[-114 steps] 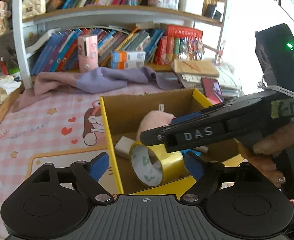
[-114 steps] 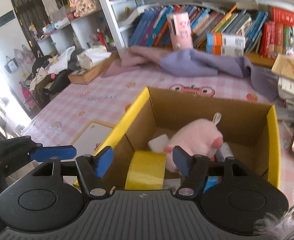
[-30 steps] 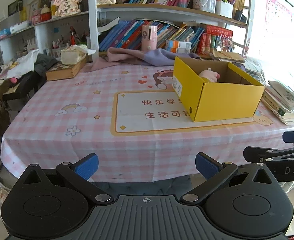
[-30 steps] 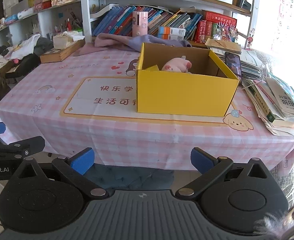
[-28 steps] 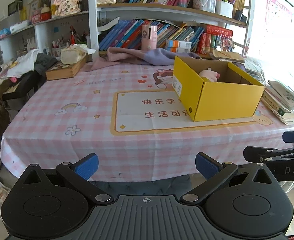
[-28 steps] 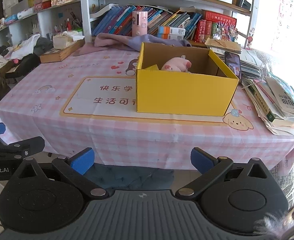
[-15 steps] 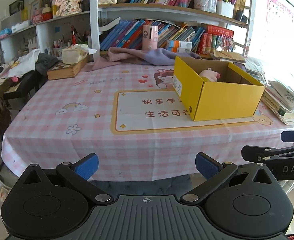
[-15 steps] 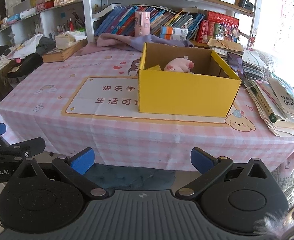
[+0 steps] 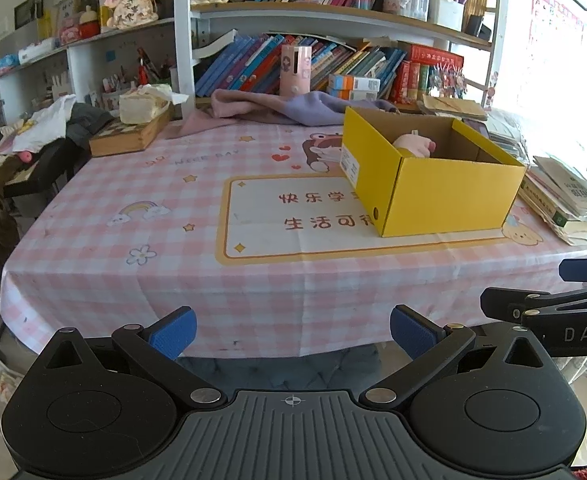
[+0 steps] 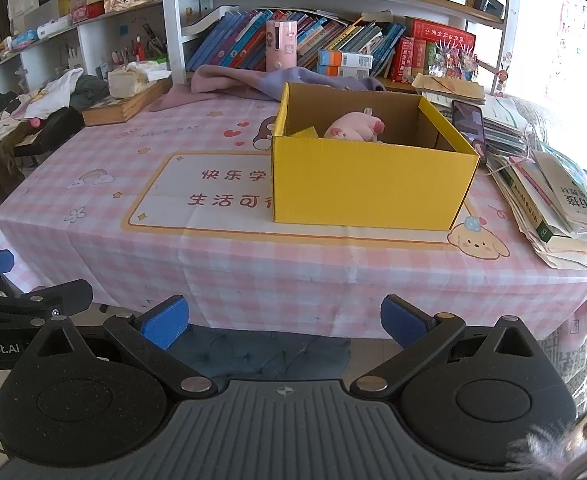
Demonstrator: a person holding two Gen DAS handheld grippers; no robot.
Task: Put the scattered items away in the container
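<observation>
Both claws wide, empty — pink plush (image 10: pixel 354 127) in yellow box (image 10: pixel 369 184).

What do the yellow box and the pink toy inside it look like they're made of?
Yellow box: likely corrugated cardboard, with a matte yellow outside, a raw brown inside and folded flap edges. Pink toy: seems to be soft plush fabric, with a fuzzy, rounded surface and no shine.
</observation>
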